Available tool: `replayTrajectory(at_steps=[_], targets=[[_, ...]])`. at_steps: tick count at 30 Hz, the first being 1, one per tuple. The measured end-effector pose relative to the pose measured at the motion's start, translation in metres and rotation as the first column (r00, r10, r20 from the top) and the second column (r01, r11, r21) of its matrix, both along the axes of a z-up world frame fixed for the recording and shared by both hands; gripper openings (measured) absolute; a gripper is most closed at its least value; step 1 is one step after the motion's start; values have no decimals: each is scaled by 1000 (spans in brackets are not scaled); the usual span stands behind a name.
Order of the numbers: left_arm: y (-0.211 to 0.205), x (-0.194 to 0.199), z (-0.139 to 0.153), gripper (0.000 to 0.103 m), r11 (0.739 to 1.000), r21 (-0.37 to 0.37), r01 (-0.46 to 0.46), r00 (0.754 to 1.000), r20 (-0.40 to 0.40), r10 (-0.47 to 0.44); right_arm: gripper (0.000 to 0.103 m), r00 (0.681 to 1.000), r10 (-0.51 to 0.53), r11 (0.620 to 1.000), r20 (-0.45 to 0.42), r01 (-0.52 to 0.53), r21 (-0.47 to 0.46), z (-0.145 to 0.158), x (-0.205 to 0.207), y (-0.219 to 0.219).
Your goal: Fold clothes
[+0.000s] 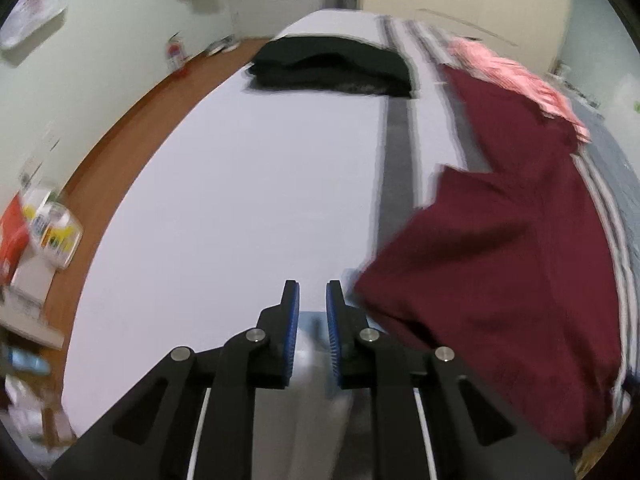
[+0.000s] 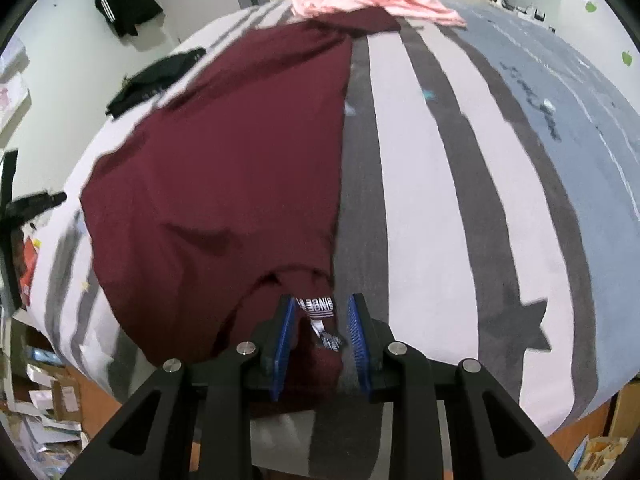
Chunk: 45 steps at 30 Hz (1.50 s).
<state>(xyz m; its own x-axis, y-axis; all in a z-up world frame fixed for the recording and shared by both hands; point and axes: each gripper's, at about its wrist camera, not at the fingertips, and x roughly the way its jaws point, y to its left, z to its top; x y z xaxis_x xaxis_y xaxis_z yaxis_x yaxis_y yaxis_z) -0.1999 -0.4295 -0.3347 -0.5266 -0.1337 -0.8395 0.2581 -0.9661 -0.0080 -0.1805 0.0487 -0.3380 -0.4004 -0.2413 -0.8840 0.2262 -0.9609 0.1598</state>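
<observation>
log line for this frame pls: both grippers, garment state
left gripper: open, empty, over bare sheet | right gripper: open, at collar label | maroon shirt: spread on bed, unfolded | black pile: folded

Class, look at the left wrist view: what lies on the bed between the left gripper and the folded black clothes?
Only bare pale sheet lies between the left gripper and the folded black clothes, seen in the left wrist view; the maroon shirt lies alongside.

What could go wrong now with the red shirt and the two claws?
1. The right claw is open around the maroon shirt collar and its tag. It might pinch only the tag, or grab the striped bedsheet too.
2. The left claw is open over bare sheet beside the shirt's edge, so it could close on nothing.
3. The shirt's far end lies on the pink garment, which might get dragged along.
</observation>
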Motion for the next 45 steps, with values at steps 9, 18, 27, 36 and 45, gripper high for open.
replayTrajectory(at_steps=[9, 18, 27, 36, 45], targets=[[78, -49, -19, 11, 982, 30, 184, 982, -50, -183, 25, 999, 19, 1000, -33, -20, -20, -10, -41, -47], [51, -36, -48, 11, 984, 21, 178, 983, 44, -179, 25, 1000, 7, 1000, -4, -7, -18, -37, -76, -84], [83, -95, 11, 21, 968, 31, 248, 967, -69, -246, 25, 993, -106, 994, -52, 107, 1, 2, -120, -49], [198, -237, 24, 23, 934, 31, 355, 926, -151, -347, 25, 982, -127, 992, -137, 126, -14, 3, -249, 1], [308, -348, 31, 47, 890, 15, 455, 875, -192, -444, 26, 982, -89, 996, -164, 86, -24, -4, -347, 56]])
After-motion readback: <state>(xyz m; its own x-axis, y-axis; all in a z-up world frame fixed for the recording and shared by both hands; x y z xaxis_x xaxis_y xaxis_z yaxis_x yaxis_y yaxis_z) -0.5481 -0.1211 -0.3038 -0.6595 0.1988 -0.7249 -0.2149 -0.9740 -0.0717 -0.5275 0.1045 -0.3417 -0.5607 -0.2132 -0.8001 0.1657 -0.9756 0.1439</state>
